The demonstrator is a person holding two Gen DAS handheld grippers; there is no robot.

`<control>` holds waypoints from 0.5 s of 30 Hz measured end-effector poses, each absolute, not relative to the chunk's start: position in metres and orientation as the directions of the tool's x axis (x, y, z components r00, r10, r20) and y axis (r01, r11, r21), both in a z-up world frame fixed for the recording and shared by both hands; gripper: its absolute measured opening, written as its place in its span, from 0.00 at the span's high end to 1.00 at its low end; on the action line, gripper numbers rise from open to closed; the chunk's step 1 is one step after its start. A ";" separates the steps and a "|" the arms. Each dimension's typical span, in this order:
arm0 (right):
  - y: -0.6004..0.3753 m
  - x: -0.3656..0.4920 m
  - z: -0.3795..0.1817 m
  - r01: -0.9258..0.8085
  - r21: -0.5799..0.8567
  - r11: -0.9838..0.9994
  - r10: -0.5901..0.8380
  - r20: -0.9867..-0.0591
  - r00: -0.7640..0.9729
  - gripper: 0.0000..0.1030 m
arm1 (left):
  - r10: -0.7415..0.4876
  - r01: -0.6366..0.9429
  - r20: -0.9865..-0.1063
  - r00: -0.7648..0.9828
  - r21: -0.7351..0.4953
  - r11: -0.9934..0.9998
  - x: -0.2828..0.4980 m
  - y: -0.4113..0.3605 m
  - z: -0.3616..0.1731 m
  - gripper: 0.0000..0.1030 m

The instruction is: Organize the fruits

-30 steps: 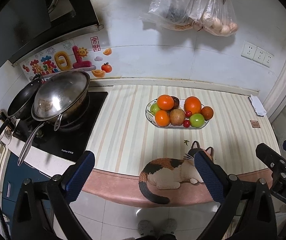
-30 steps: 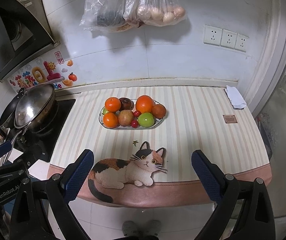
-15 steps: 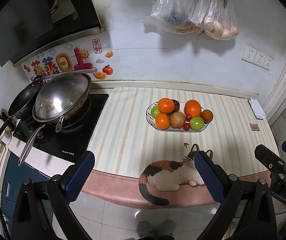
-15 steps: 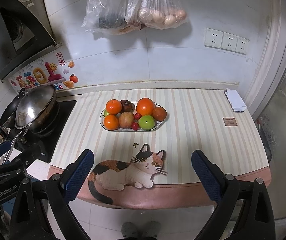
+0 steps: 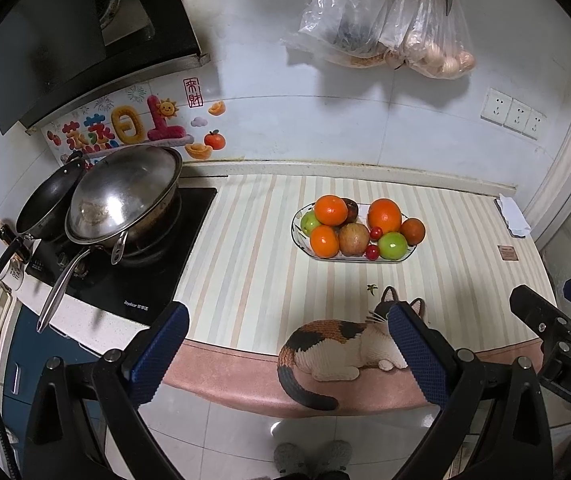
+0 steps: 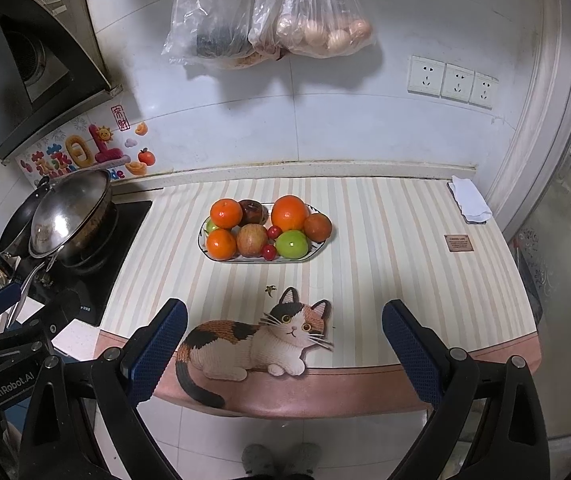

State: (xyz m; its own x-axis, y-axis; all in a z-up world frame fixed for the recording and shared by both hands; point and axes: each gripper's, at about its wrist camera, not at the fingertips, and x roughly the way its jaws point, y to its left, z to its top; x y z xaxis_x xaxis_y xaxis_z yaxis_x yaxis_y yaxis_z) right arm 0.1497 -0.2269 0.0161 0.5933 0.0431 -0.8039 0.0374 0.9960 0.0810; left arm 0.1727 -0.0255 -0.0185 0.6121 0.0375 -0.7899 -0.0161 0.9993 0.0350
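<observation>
An oval white plate (image 5: 300,242) (image 6: 204,251) sits mid-counter, piled with oranges (image 5: 330,211) (image 6: 290,212), green apples (image 5: 392,245) (image 6: 292,244), a brownish apple (image 5: 354,239) (image 6: 252,240) and small red fruits (image 5: 372,252) (image 6: 269,252). My left gripper (image 5: 288,344) is open and empty, held off the counter's front edge, well short of the plate. My right gripper (image 6: 284,342) is open and empty, also at the front edge. Each gripper shows at the side of the other's view.
A striped mat with a cat picture (image 6: 253,340) covers the counter. A steel wok (image 5: 123,196) and black pan (image 5: 47,200) sit on the hob at left. Plastic bags (image 6: 269,16) hang on the wall. A folded cloth (image 6: 468,200) lies at the back right.
Both views have drifted slightly, so the plate sits a little lower in frame. Both grippers stay open and empty.
</observation>
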 end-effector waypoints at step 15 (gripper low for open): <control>-0.232 0.150 0.018 0.041 0.083 0.996 0.042 -0.802 0.596 0.03 | 0.031 -0.009 -0.787 0.616 0.032 0.999 0.172 -0.026 -0.016 0.01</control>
State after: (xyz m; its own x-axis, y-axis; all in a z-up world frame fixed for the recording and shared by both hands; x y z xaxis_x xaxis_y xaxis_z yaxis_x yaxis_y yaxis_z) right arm 0.1497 -0.2315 0.0178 0.5959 0.0419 -0.8020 0.0415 0.9957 0.0828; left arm 0.1723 -0.0260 -0.0162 0.6156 0.0308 -0.7875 -0.0088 0.9994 0.0322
